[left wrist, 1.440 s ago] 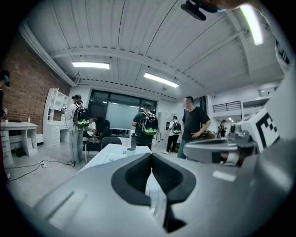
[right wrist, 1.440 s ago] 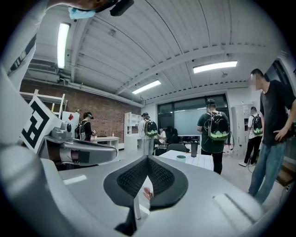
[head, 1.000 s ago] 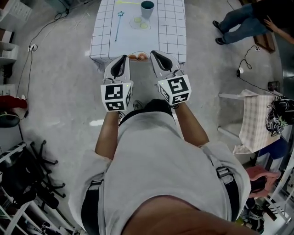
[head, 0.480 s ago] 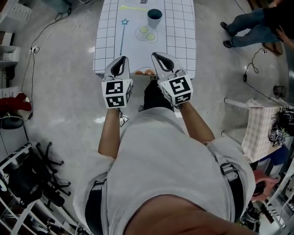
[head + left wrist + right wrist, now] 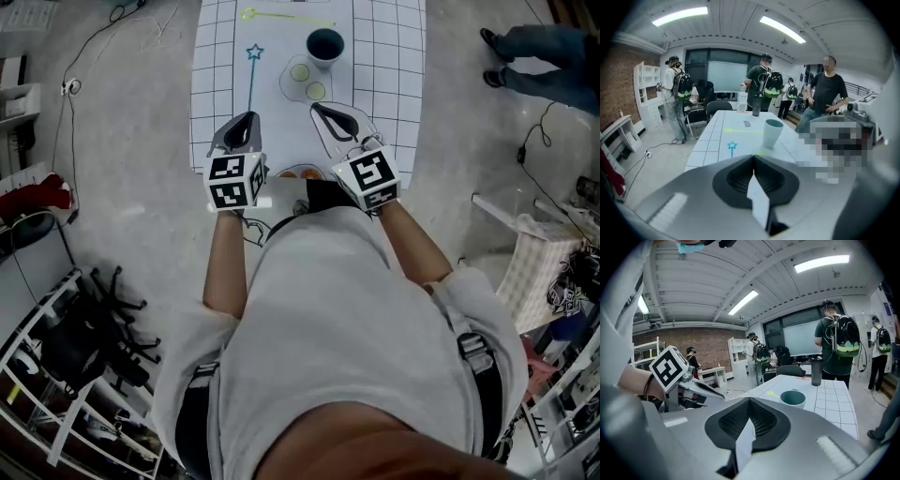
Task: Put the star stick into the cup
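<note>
**Head view.** No legible writing. Each marker cube (image 5: 232,181) carries only black-and-white square patterns. Both forearms reach forward from the torso, side by side. The left gripper (image 5: 247,118) and right gripper (image 5: 320,109) are over the near end of the gridded white table (image 5: 389,103), tips aimed at its far end.
- The star stick (image 5: 251,80) lies flat on the table's left half, star toward the far end. Its tail runs up to the left gripper's tip; contact cannot be told here.
- The cup (image 5: 324,44) stands upright near the table's middle, apart from the star stick.
- Two pale discs (image 5: 300,71) lie on the table just nearer than the cup.
- A yellow-green stick (image 5: 286,16) lies crosswise at the table's far end, where the frame cuts the table off.
- A small orange thing (image 5: 300,172) at the table's near edge is half hidden between the grippers and cannot be identified.

**Left gripper view.** The jaws are pressed together with nothing between them. Beyond them on the table are the star end of the star stick and, to its right, the cup. A small label (image 5: 746,123) on the table past the yellow-green stick is too small to read.

**Right gripper view.** The jaws are closed tip to tip and empty. The cup's rim shows on the table above the gripper body, which hides the table's near part. A dark tumbler (image 5: 815,370) stands at the table's far end. The left gripper shows alongside at the left, angled down.
</note>
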`<state>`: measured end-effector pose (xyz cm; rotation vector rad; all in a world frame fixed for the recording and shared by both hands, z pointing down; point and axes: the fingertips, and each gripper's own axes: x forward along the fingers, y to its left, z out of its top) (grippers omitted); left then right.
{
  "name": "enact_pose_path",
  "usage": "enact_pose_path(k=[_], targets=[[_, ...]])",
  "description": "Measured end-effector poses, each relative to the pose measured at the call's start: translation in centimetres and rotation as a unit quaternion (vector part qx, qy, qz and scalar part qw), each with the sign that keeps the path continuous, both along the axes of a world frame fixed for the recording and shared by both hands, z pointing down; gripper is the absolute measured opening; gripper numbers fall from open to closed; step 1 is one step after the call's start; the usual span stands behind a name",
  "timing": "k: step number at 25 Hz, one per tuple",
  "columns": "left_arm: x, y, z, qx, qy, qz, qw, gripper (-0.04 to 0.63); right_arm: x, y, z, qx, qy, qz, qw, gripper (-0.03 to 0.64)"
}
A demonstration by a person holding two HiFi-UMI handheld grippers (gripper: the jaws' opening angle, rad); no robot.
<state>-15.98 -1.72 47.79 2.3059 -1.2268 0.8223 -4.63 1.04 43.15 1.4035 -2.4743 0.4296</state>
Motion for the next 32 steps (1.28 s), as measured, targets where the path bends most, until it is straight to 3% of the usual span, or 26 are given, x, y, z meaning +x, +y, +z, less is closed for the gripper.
enact_pose_path(k=[11, 17, 19, 32], targets=[[0.7, -6.3, 6.4, -0.090, -0.082, -0.012, 0.9925, 0.003, 4.3, -5.5, 4.6, -0.053, -0.018, -0.024, 0.998, -0.002], [0.2, -8.8, 9.5, -0.148, -0.126, -0.003, 0.9809, 0.004, 5.6, -6.7, 5.7, -0.073, -0.027, -0.025, 0.997, -0.002], [0.1, -9.4, 10.5, -0.166, -0.135, 0.005, 0.9768, 0.074, 6.0, -7.1, 6.1, -0.077, -0.030, -0.020, 0.996, -0.002], [0.2, -10.6, 15.0, -0.264, -0.165, 0.028, 0.9498, 0.100, 8.4, -7.1, 7.8, -0.098, -0.027, 0.016, 0.995, -0.002]])
